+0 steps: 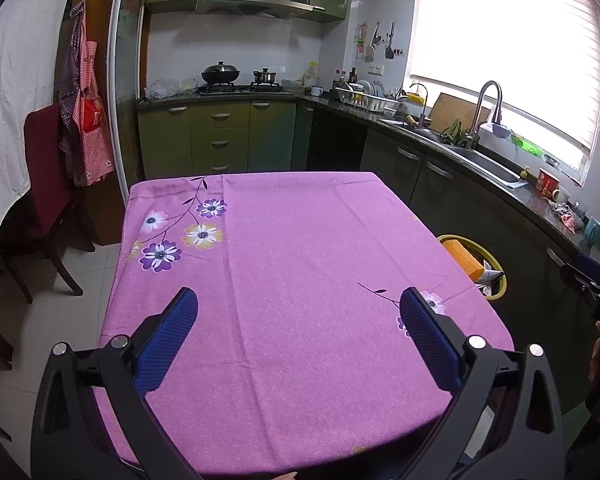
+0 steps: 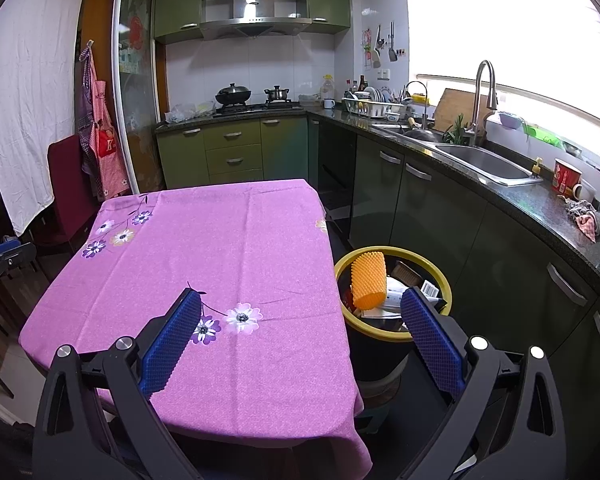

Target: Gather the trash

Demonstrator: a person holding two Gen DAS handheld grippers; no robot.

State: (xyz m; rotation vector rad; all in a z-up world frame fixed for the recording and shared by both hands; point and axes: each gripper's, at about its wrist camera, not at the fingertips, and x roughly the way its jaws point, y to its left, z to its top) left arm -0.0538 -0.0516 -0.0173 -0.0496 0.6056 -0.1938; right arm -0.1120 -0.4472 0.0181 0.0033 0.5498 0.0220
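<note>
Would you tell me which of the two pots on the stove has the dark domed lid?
The left one, the wide black wok; the smaller shiny steel pot sits on the burner to its right.

I note the bin (image 2: 392, 322) standing on the floor just right of the bench (image 2: 220, 248), foam sleeve (image 2: 367, 280) and papers (image 2: 392, 296) inside; counter with sink (image 2: 484, 162) behind it.

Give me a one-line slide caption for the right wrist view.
Open right gripper above pink tablecloth, beside a yellow-rimmed bin holding an orange foam sleeve.
</note>
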